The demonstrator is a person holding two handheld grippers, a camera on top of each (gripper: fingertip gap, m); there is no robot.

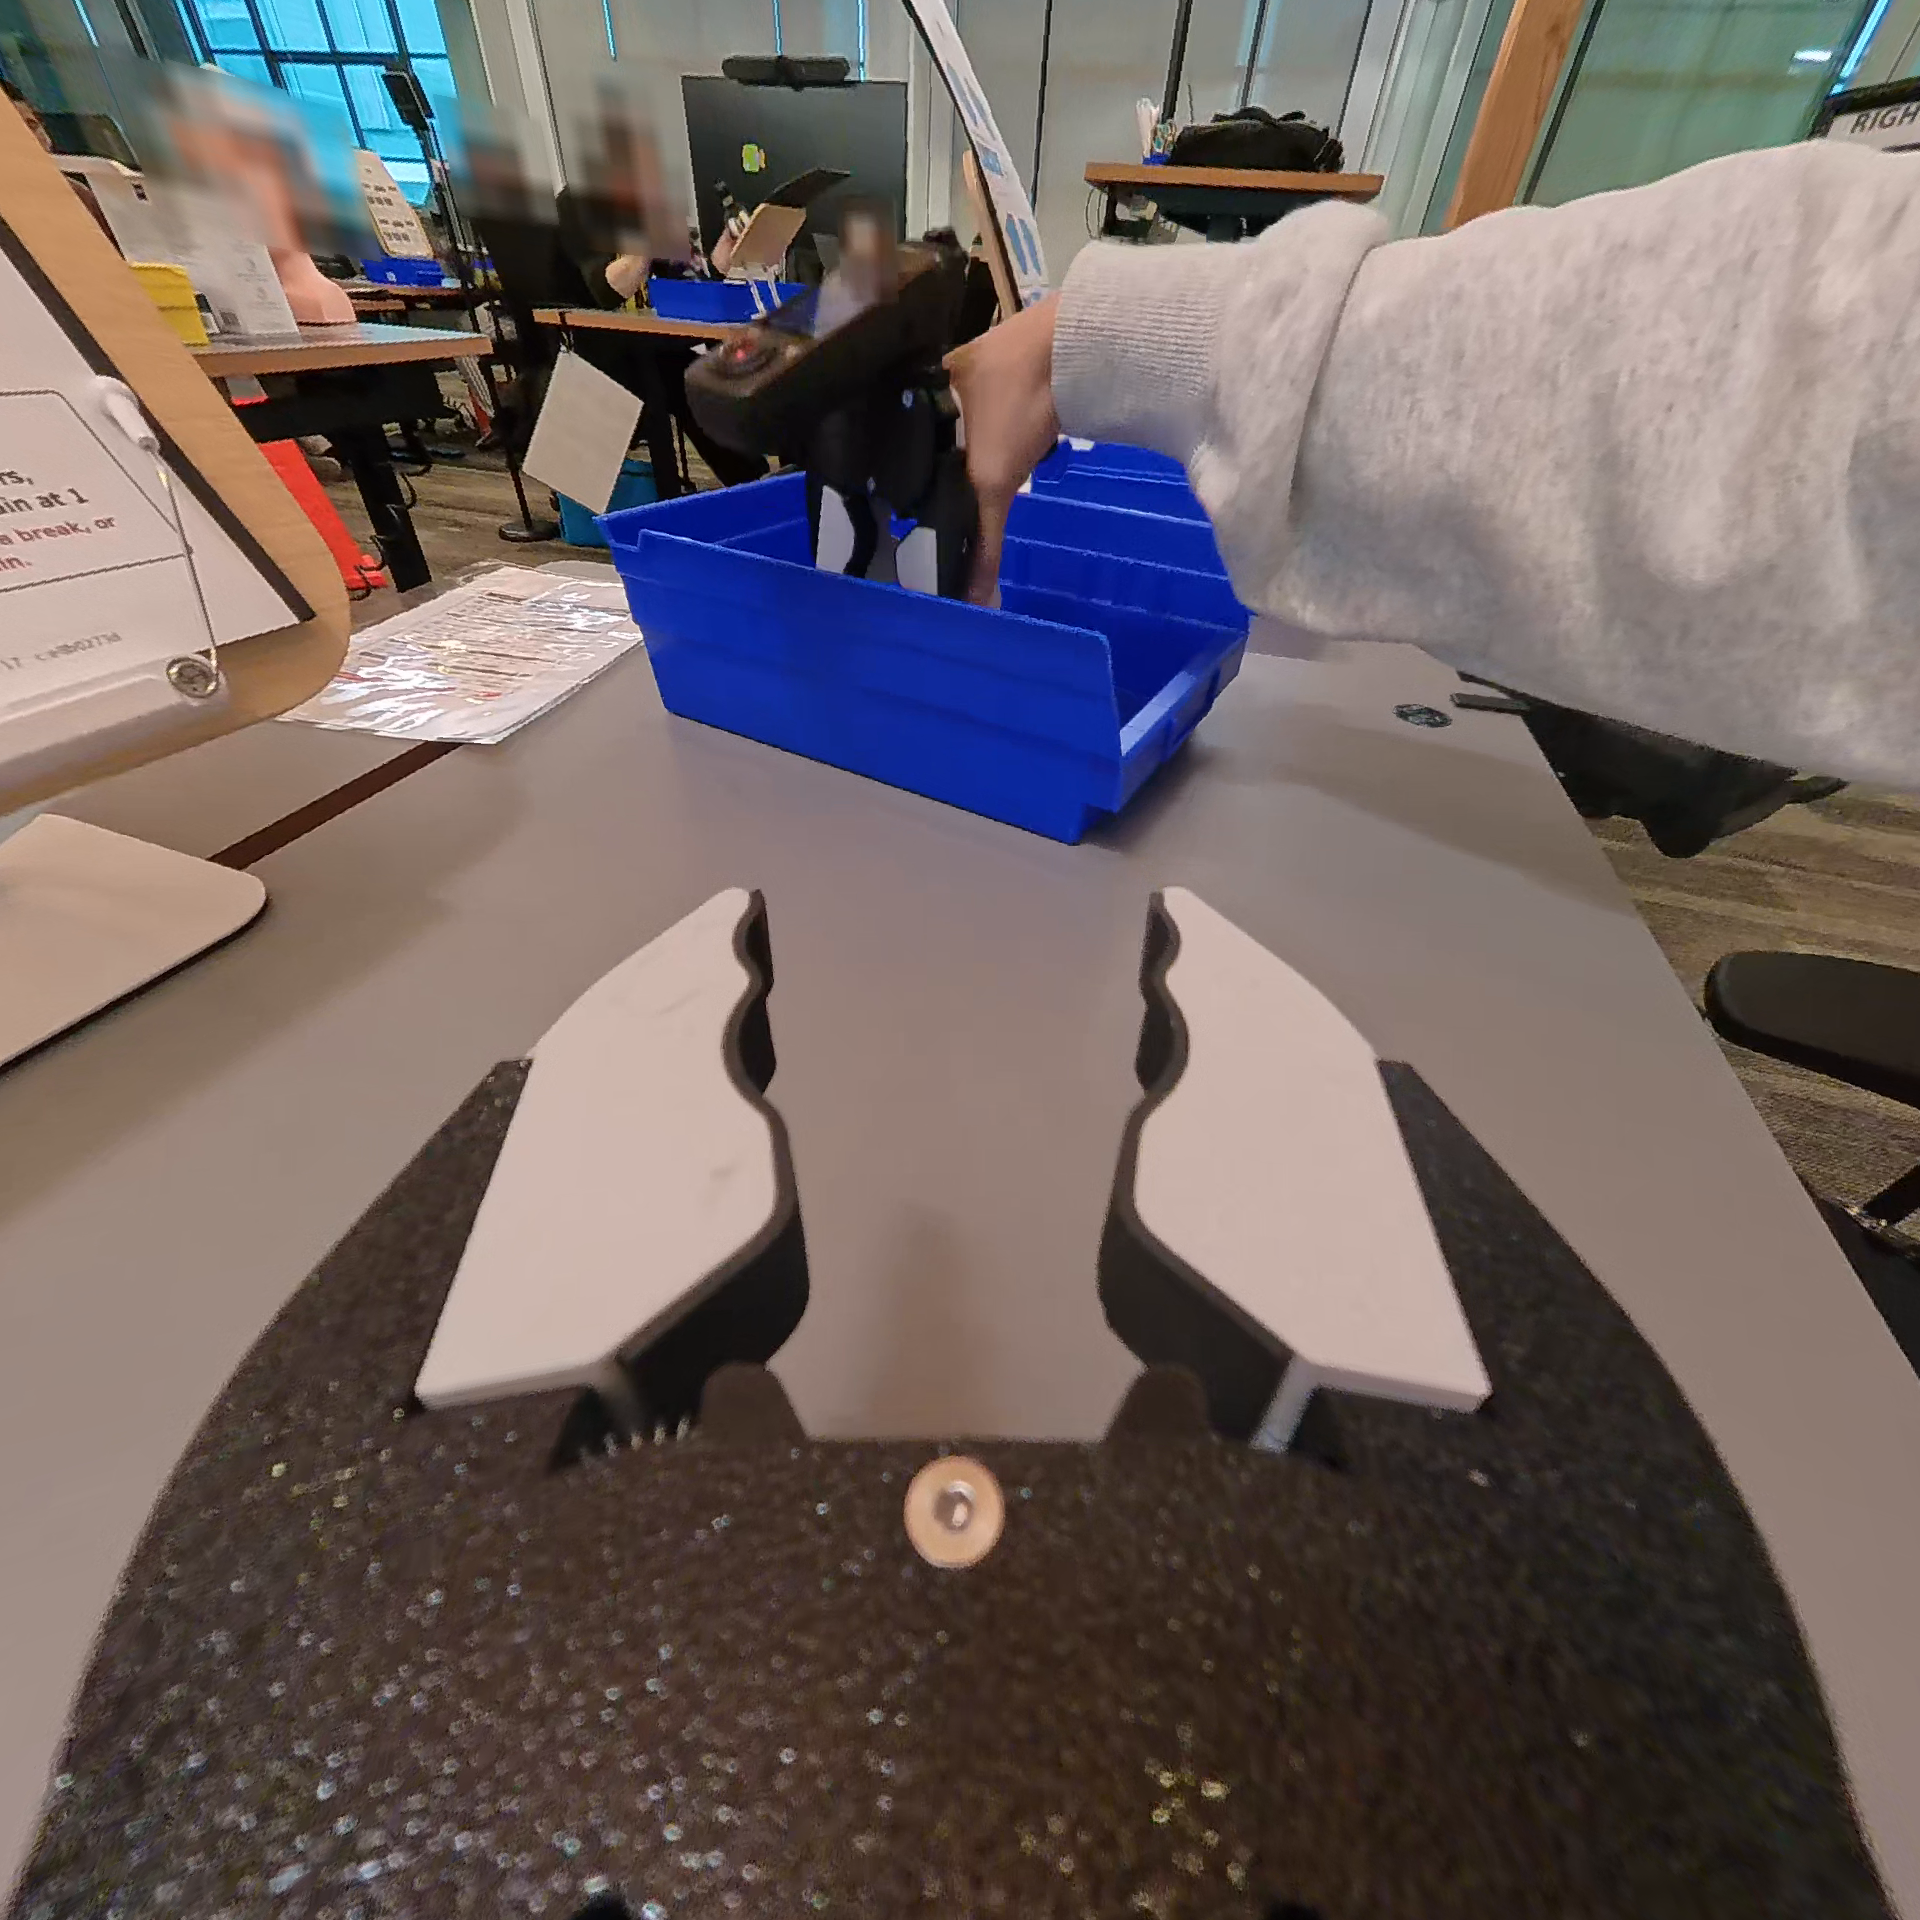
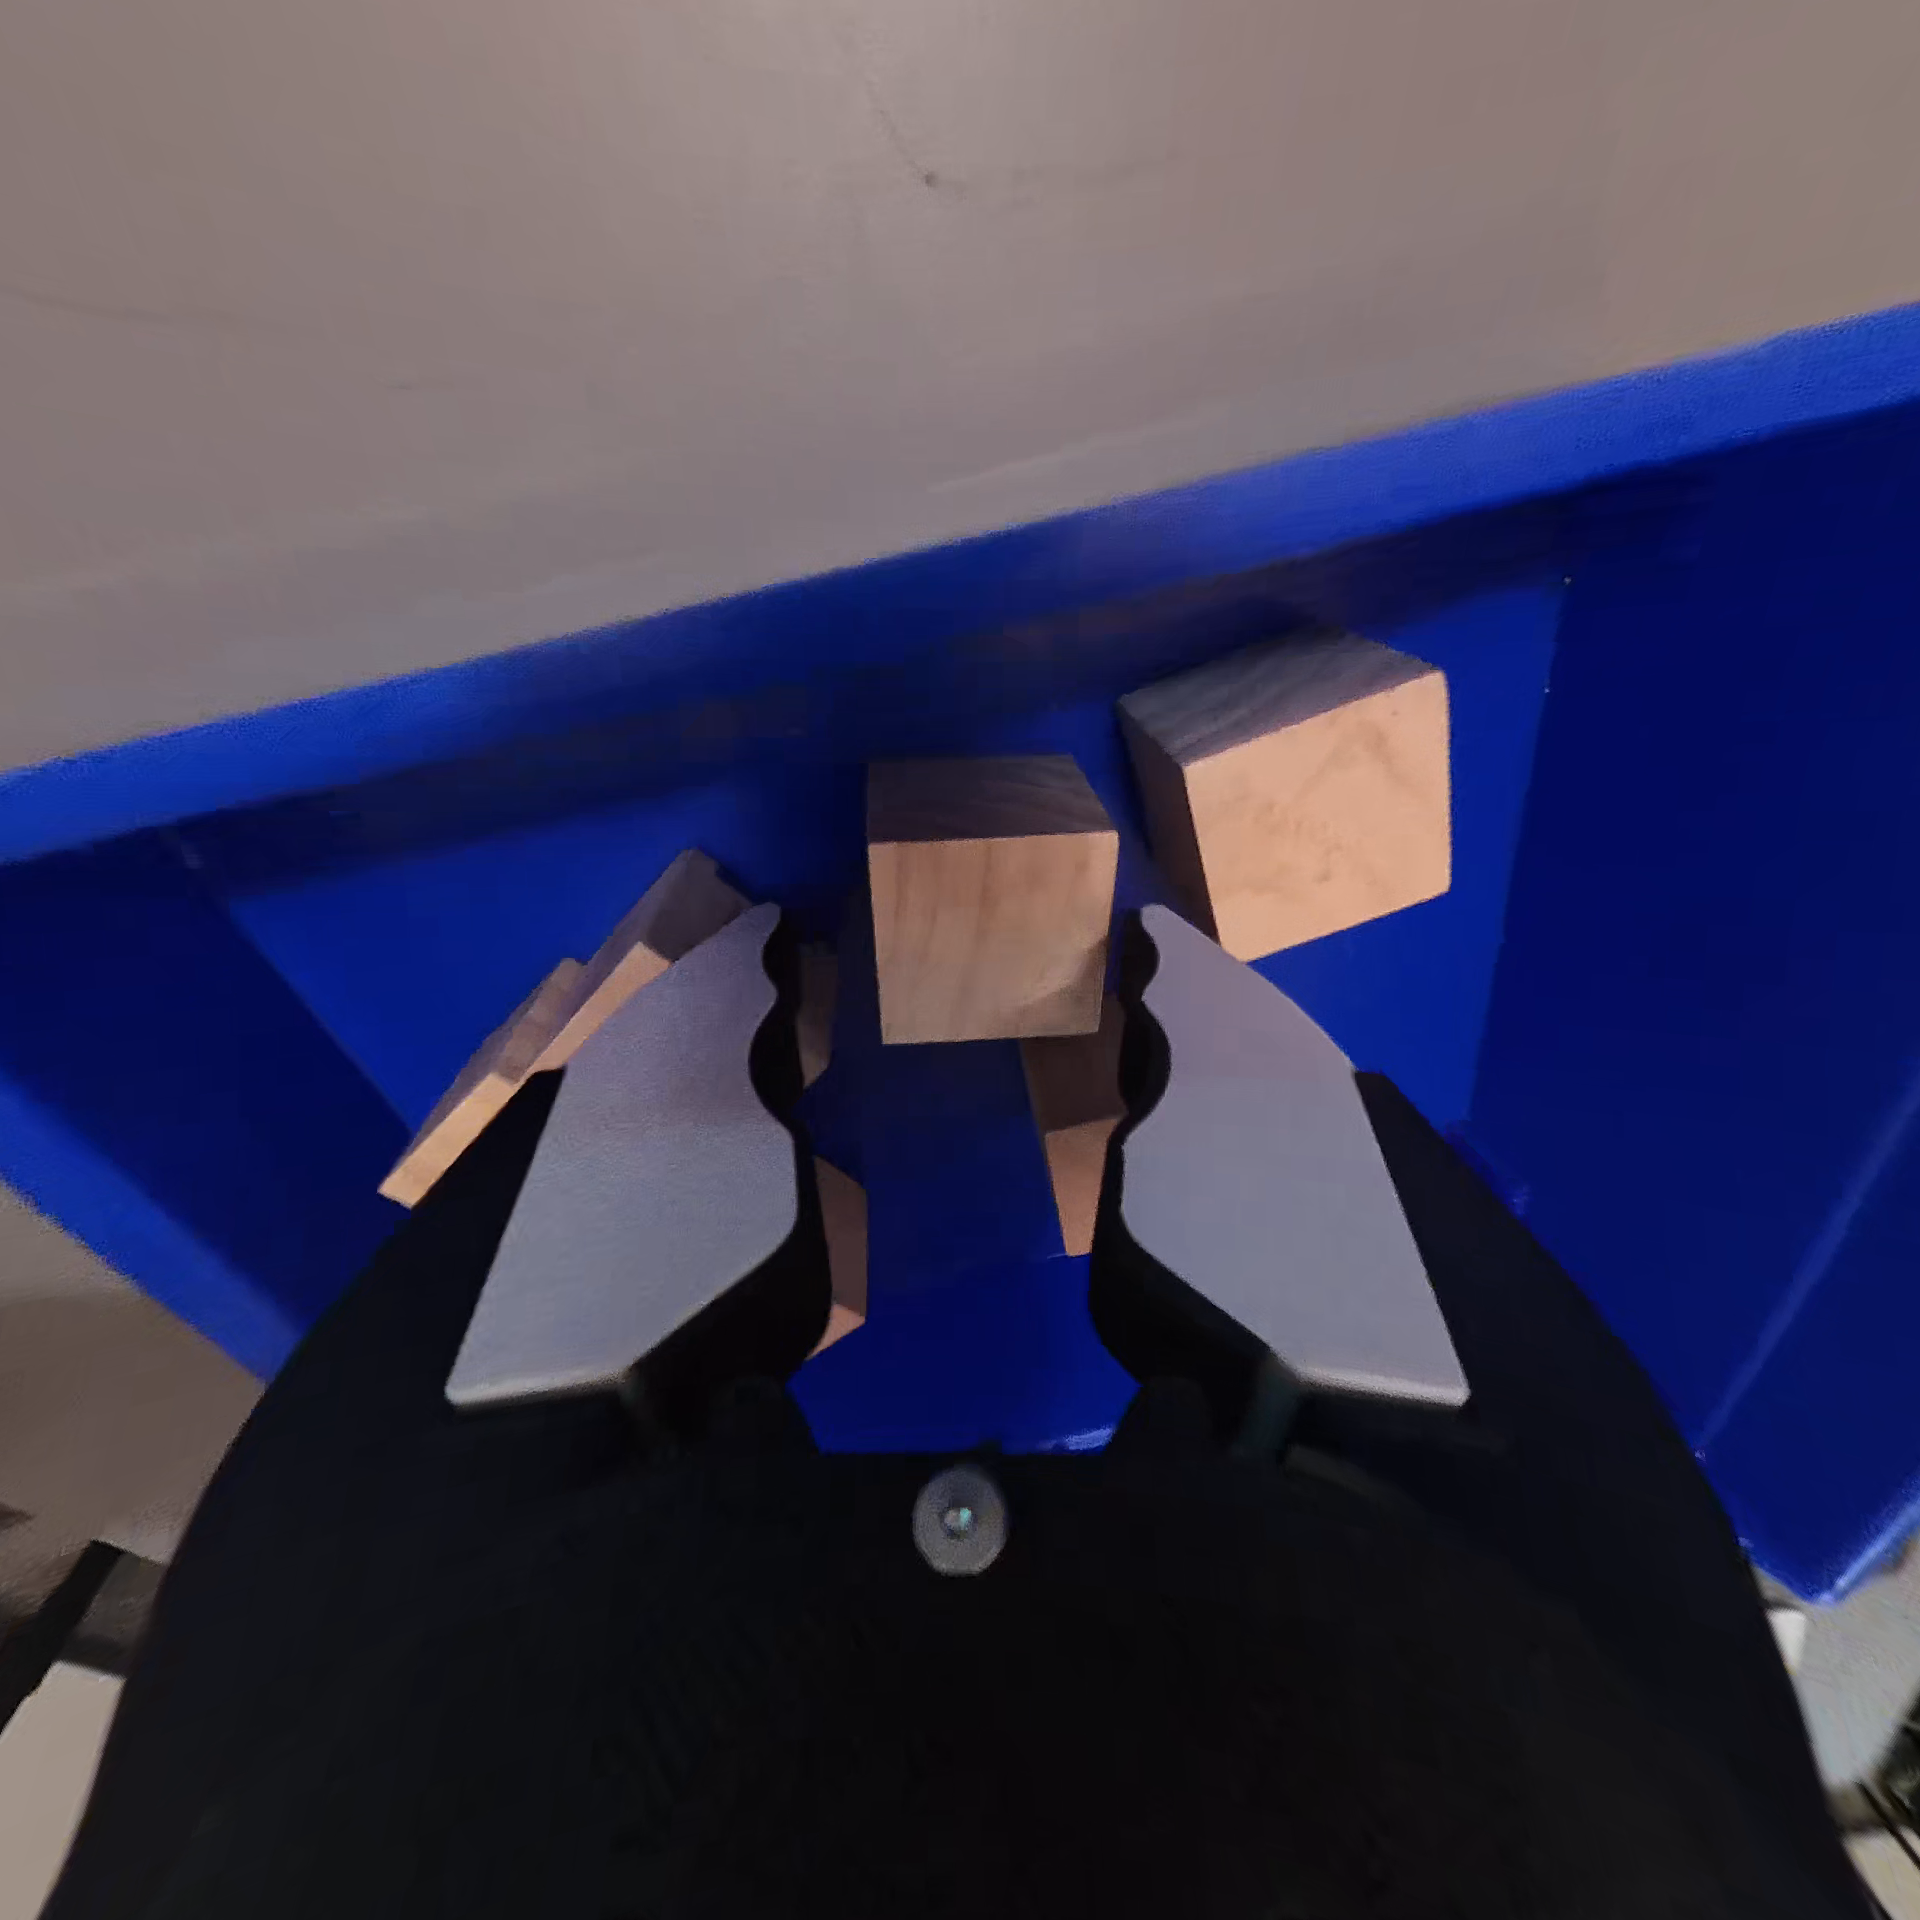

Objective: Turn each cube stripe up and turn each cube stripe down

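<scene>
Several plain wooden cubes lie in a blue bin. One cube sits just beyond my right gripper, which is open and lowered into the bin, fingers either side of the cube's near face. Another cube lies to the right. More cubes are partly hidden behind the left finger, and one shows beside the right finger. No stripe shows on any visible face. My left gripper is open and empty over the grey table, short of the bin. The right gripper shows reaching into the bin.
A person's arm in a grey sleeve crosses the upper right. A sign board on a wooden stand and a laminated sheet lie at the left. The table's right edge drops to carpet and a black chair.
</scene>
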